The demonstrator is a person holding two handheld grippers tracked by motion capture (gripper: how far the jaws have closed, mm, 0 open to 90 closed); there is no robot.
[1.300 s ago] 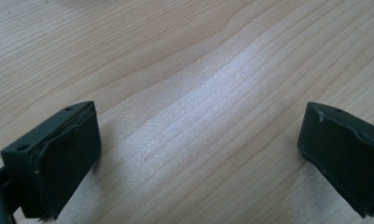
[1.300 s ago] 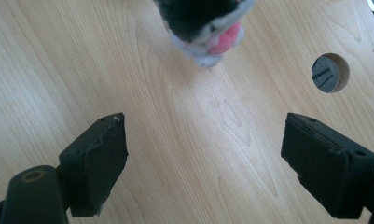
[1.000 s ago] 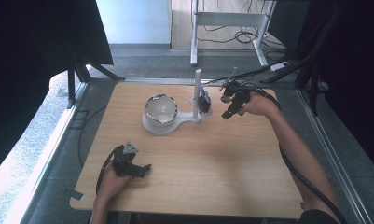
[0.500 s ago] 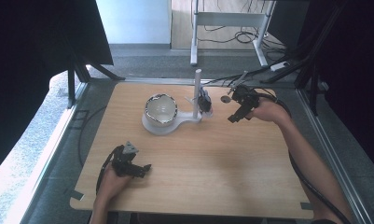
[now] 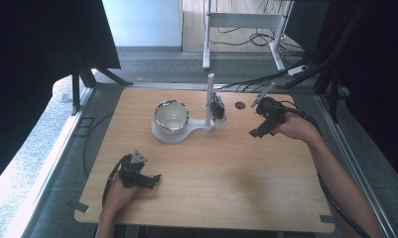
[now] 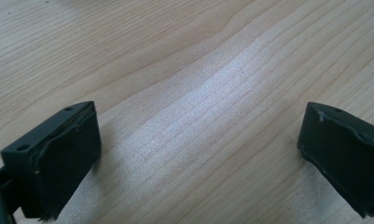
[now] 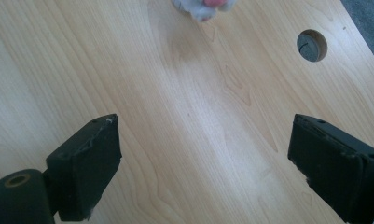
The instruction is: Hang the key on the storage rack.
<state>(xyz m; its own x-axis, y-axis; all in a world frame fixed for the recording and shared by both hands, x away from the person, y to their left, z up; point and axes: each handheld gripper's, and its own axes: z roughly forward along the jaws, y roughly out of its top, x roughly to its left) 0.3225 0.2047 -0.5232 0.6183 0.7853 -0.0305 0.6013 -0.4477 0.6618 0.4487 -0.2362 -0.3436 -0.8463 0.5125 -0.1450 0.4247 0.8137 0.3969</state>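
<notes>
Both grippers empty – the bowl stand waits by the table's far edge

Near the front-left corner the left gripper (image 5: 152,179) rests on the table (image 5: 226,193), jaws wide apart over bare wood. Farther back, near the right edge, the right gripper (image 5: 256,133) has jaws that have just been opening, nothing between them. Beyond it stands the white stand (image 5: 186,133) with its shiny bowl (image 5: 170,115) – probably light, rigid and slick (rim looks fragile). The slim upright post (image 5: 209,96) looks the safest hold.

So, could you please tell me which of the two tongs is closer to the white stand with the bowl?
The right tongs, hovering just right of the white stand; the left tongs sit near the table's front edge.
</notes>
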